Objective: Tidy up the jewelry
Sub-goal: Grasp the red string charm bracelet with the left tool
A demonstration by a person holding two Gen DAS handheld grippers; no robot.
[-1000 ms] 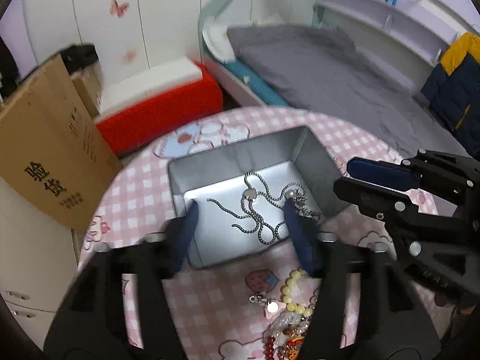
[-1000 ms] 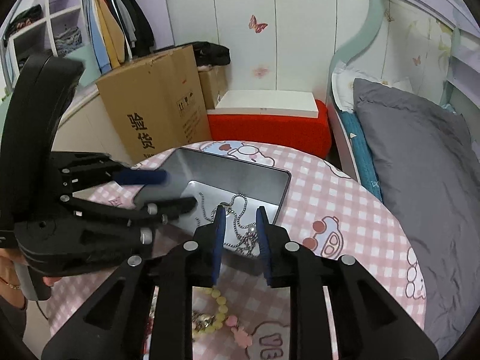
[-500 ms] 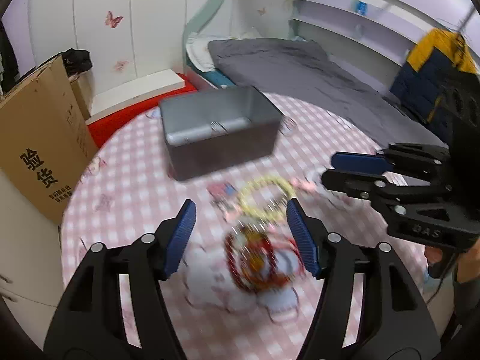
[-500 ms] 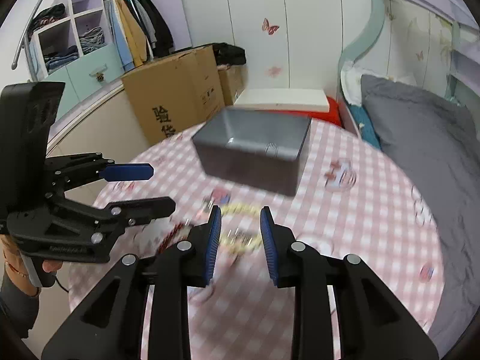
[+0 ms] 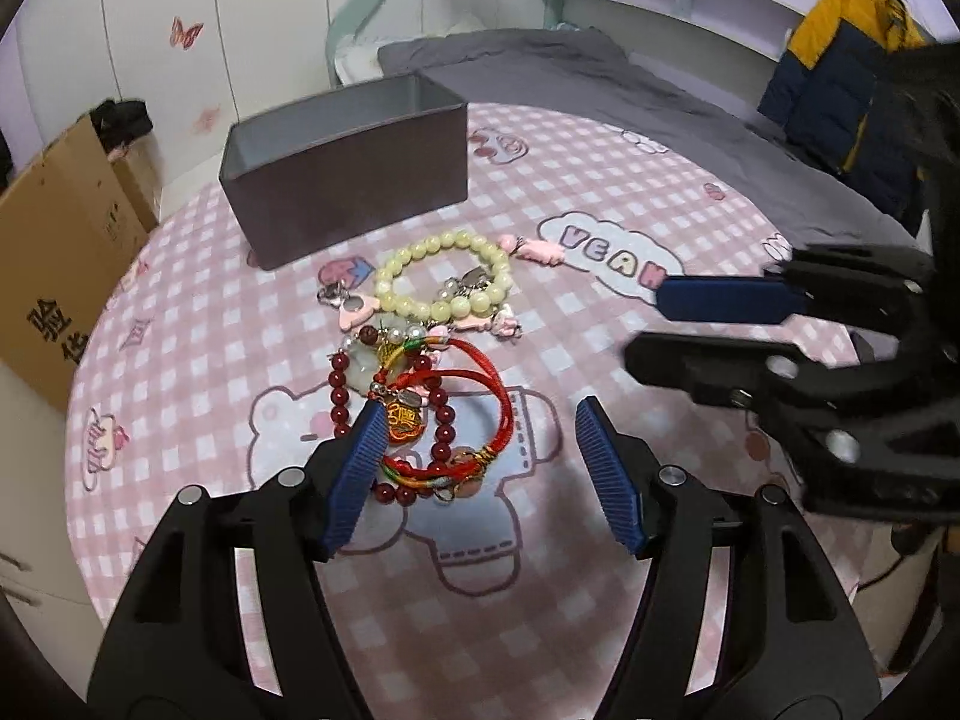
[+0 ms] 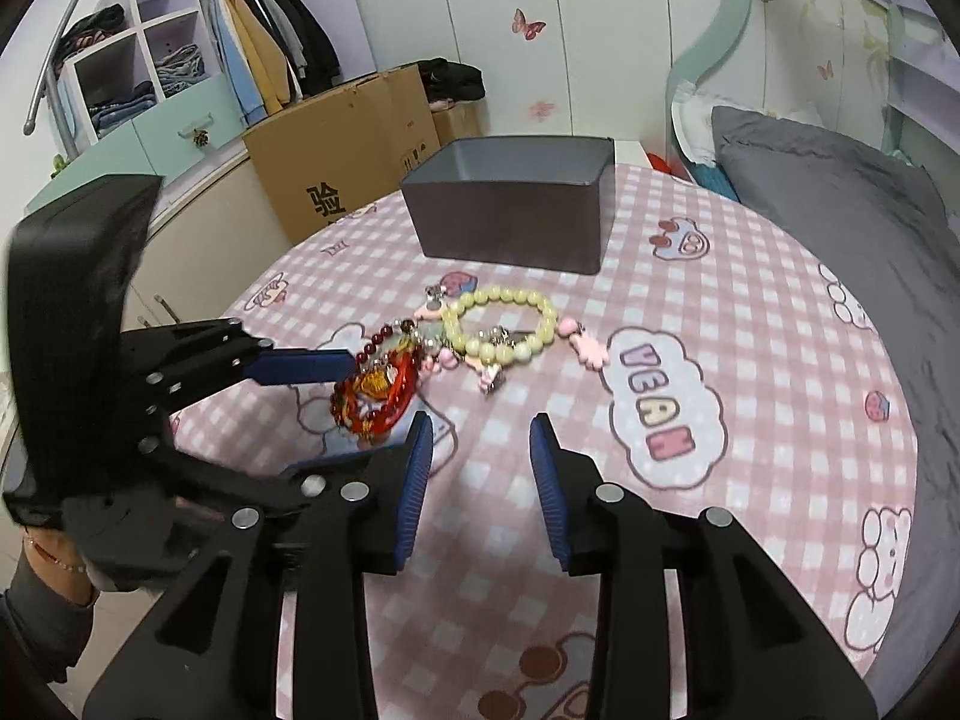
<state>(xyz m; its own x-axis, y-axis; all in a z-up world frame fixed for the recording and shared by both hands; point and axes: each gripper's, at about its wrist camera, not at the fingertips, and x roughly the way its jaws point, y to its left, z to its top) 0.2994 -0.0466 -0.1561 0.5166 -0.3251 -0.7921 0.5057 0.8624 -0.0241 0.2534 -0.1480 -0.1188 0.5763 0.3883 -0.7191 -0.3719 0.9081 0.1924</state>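
Note:
A grey metal box (image 5: 345, 171) stands at the far side of the round pink-checked table (image 5: 600, 600); it also shows in the right wrist view (image 6: 510, 210). In front of it lies a pale yellow bead bracelet (image 5: 444, 270), also in the right wrist view (image 6: 501, 324), with pink charms. Nearer lies a tangle of dark red beads and red cord bracelets (image 5: 420, 420), also in the right wrist view (image 6: 378, 387). My left gripper (image 5: 480, 438) is open and empty, low over the red tangle. My right gripper (image 6: 480, 456) is open and empty, to the right of the pile.
A cardboard box (image 6: 342, 150) stands beyond the table on the left. A bed with a grey cover (image 5: 540, 60) lies behind the table. A wardrobe with clothes (image 6: 180, 60) is at the far left.
Both grippers have pulled back from over the grey box toward the near side of the table and lowered. The jewelry pile is now between them. Both stayed open and empty.

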